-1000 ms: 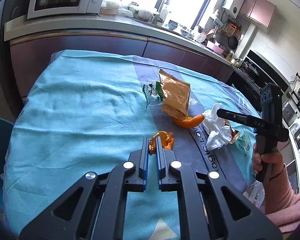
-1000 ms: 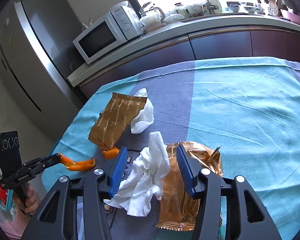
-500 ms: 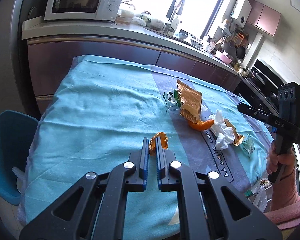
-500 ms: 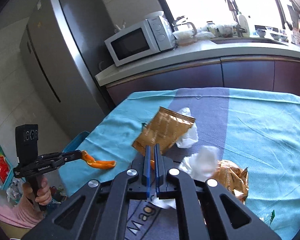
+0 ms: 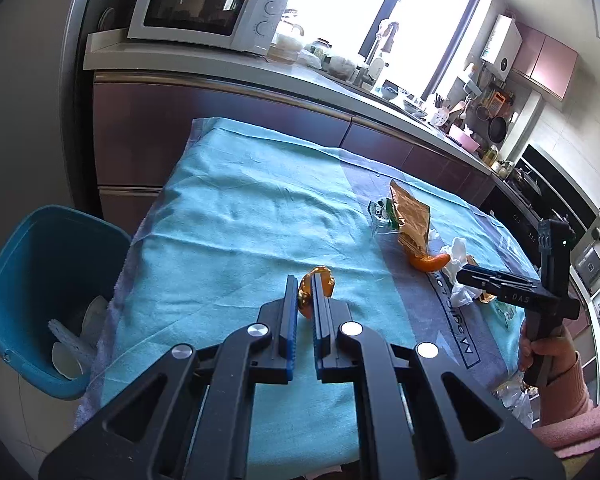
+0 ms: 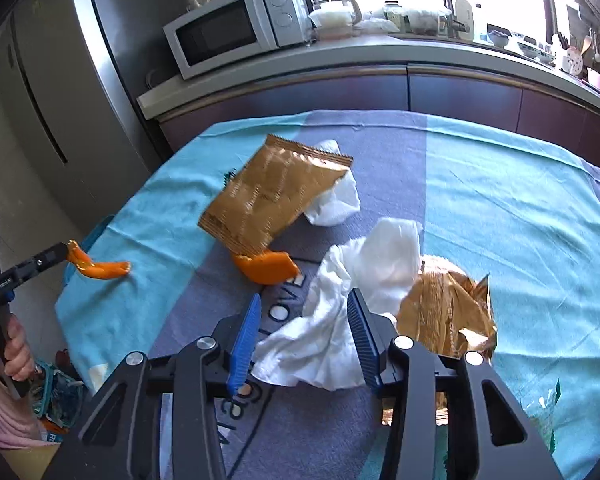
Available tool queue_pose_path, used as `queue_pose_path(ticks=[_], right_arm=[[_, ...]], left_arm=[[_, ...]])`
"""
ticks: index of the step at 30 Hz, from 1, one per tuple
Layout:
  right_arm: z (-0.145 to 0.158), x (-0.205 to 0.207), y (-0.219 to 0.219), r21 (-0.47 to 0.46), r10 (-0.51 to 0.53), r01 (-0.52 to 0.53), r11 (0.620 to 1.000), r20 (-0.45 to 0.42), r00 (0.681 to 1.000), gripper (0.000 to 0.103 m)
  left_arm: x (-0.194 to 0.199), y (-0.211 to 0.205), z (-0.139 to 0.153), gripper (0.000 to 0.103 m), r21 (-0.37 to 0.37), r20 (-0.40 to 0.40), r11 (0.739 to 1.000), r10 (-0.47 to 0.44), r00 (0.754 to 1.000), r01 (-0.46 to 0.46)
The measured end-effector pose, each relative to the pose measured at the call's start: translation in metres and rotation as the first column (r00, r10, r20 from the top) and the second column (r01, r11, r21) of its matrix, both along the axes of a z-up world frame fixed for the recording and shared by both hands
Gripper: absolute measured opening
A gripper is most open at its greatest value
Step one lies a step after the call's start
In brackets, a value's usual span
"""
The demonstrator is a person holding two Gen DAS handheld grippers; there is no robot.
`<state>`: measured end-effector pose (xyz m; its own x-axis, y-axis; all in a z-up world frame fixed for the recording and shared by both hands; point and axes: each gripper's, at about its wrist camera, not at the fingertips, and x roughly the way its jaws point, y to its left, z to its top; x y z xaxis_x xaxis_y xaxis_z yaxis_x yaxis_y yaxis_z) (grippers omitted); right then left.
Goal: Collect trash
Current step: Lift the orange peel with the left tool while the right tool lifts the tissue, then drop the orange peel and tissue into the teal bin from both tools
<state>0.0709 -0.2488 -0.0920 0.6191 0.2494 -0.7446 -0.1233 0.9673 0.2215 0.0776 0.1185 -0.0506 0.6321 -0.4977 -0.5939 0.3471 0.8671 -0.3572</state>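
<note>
My left gripper [image 5: 303, 285] is shut on a piece of orange peel [image 5: 314, 286] and holds it above the table's left part; the peel also shows in the right wrist view [image 6: 100, 268]. My right gripper [image 6: 303, 312] is open, its jaws on either side of a crumpled white tissue [image 6: 340, 312]. A second orange peel [image 6: 266, 266] lies under the edge of a gold snack bag [image 6: 276, 196]. Another crumpled gold wrapper [image 6: 448, 308] lies right of the tissue. A second tissue [image 6: 334, 200] lies behind the bag.
A blue bin [image 5: 40, 280] with white scraps inside stands on the floor at the table's left end. The table has a teal and grey cloth [image 5: 240, 216]. A counter with a microwave [image 5: 208, 8] runs behind. A small green-and-clear wrapper [image 5: 380, 210] lies by the gold bag.
My left gripper has carried the peel leftward toward the table's left end, bringing the blue bin into view. My right gripper was shut half a second ago and now stands open around the tissue.
</note>
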Motion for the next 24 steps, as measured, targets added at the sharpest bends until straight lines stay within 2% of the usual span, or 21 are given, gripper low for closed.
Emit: queue_pose_path(ticks=[1, 5, 10, 15, 19, 24], right_arm=[[-0.004, 0.001, -0.002, 0.004, -0.005, 0.005, 1.0, -0.012, 1.0, 0.02], [0.001, -0.008, -0.004, 0.011, -0.013, 0.013, 1.0, 0.011, 1.0, 0.006], [0.032, -0.025, -0.005, 0.071, -0.003, -0.004, 0.997, 0.097, 0.995, 0.006], [0.062, -0.027, 0.021, 0.122, 0.097, -0.119, 0.985, 0.175, 0.98, 0.006], [0.07, -0.012, 0.065, 0.152, 0.233, -0.264, 0.952, 0.197, 0.953, 0.006], [0.063, 0.021, 0.134, 0.191, 0.393, -0.425, 0.885, 0.184, 0.901, 0.006]], left_arm=[[0.0, 0.003, 0.0, 0.007, -0.001, -0.001, 1.0, 0.007, 1.0, -0.007], [-0.001, 0.014, 0.0, 0.007, -0.007, 0.001, 1.0, 0.029, 1.0, -0.029], [-0.002, 0.03, 0.005, 0.007, -0.018, 0.015, 0.998, 0.055, 0.998, -0.054], [-0.002, 0.05, 0.012, 0.007, -0.027, 0.037, 0.996, 0.087, 0.996, -0.086], [-0.003, 0.064, 0.018, 0.007, -0.034, 0.051, 0.993, 0.118, 0.992, -0.116], [-0.006, 0.089, 0.027, 0.007, -0.012, 0.081, 0.982, 0.189, 0.979, -0.188]])
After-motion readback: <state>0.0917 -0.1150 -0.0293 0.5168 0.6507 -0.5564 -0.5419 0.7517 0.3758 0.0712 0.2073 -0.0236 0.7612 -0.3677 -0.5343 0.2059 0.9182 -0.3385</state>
